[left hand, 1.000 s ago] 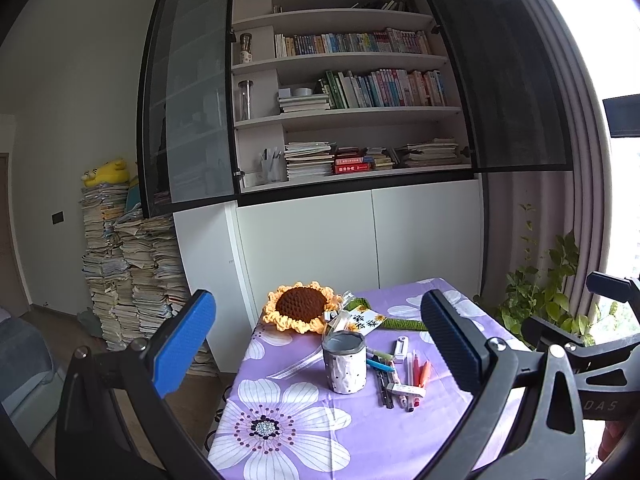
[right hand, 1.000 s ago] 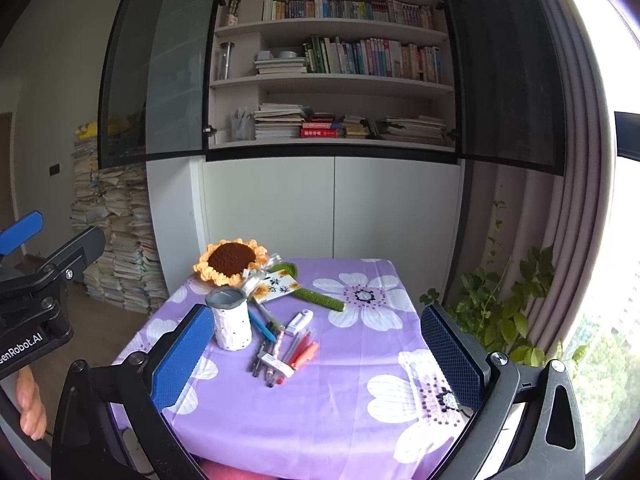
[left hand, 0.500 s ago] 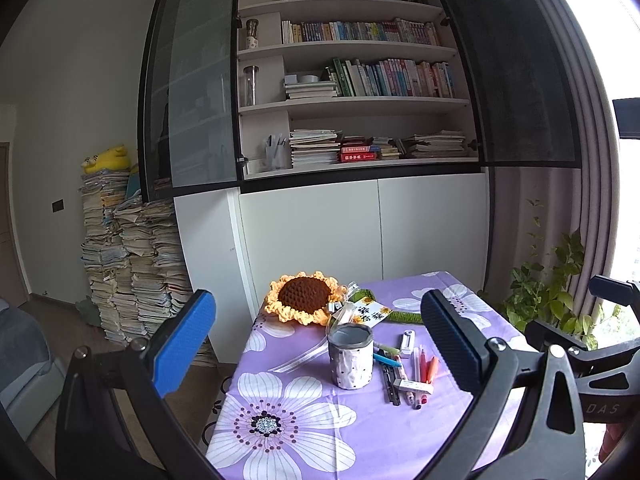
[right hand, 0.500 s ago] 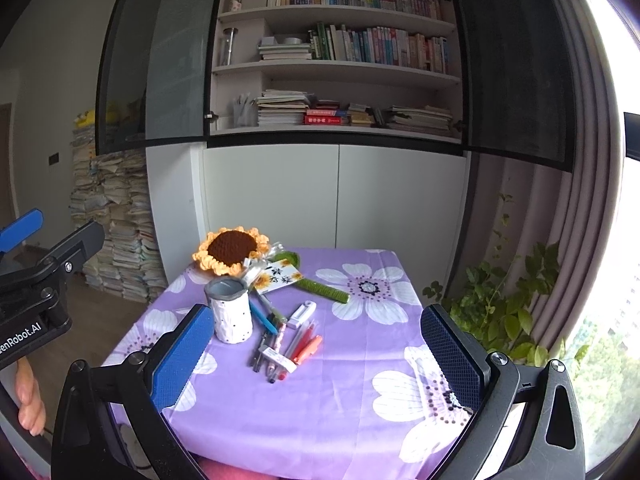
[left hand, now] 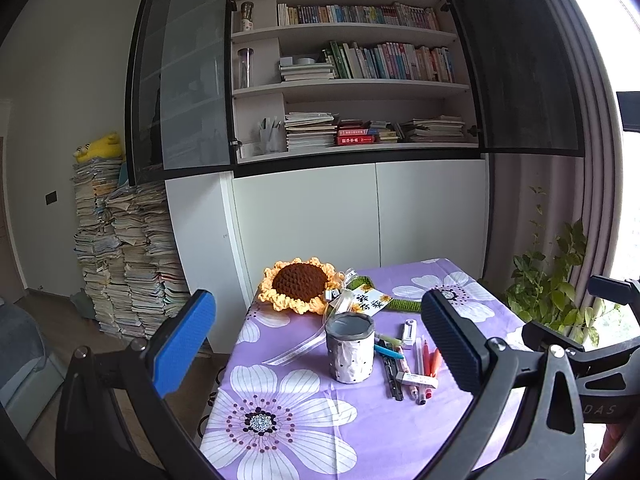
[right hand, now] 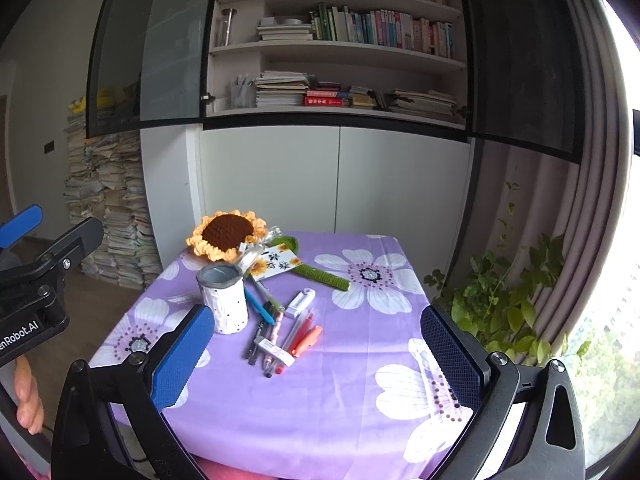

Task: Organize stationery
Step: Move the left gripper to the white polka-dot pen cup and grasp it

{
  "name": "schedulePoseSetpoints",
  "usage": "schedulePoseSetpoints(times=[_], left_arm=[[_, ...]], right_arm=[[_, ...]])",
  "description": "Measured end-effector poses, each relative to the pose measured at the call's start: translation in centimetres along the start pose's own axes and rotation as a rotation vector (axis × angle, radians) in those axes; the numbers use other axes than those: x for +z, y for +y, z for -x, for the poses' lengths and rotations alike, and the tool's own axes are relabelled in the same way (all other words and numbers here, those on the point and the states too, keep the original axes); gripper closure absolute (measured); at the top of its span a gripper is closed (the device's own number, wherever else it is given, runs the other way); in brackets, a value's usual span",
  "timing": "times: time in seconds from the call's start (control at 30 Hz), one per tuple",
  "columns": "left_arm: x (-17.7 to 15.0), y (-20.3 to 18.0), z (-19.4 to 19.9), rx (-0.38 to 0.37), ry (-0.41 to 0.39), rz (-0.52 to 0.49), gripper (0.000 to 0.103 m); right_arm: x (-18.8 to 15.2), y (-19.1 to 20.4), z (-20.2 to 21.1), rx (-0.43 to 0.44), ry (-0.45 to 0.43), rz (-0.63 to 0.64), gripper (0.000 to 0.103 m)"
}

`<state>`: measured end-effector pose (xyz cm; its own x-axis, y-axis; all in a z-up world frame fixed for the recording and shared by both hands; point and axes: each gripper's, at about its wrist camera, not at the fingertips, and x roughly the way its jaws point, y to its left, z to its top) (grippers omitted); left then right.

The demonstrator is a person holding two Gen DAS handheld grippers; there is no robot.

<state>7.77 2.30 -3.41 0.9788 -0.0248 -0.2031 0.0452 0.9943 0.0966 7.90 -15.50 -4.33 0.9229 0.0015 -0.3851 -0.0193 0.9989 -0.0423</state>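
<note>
A white dotted pen cup stands upright on the purple flowered tablecloth. Beside it lies a loose pile of pens, with a white eraser on top and a white correction tape behind. My left gripper is open, held above the table's near left side, nothing between its fingers. My right gripper is open too, hovering over the table's front, well short of the pens.
A crocheted sunflower with a ribbon and card lies at the table's back. Behind stands a white cabinet with bookshelves. Paper stacks rise at the left, a leafy plant at the right.
Both cameras have tipped downward and drawn slightly nearer, so the table sits higher and larger in view. Both grippers stay open; nothing on the table has moved.
</note>
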Motion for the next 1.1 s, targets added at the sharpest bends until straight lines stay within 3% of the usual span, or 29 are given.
schedulePoseSetpoints(times=[0.3,0.57,0.87,1.03,1.1], left_arm=[[-1.4,1.0,-3.2,0.011,0.067,0.014,0.001],[-5.1,3.5,-9.7,0.057,0.231,0.054,0.001],[-7.5,4.4,-15.8,-0.002,0.327,0.111,0.001],[-8.6,1.6,-18.2,-0.11,0.344,0.027,0.001],[-9.0,0.4,-19.3,-0.129,0.356,-0.011,0.001]], right_arm=[[-0.4,1.0,-2.9,0.02,0.058,0.029,0.0],[-1.8,1.4,-7.6,0.033,0.168,0.051,0.0],[-2.4,2.0,-13.5,0.075,0.256,0.074,0.0],[-2.9,1.7,-17.0,0.135,0.329,0.076,0.022],[-3.2,1.3,-18.7,0.153,0.374,0.059,0.035]])
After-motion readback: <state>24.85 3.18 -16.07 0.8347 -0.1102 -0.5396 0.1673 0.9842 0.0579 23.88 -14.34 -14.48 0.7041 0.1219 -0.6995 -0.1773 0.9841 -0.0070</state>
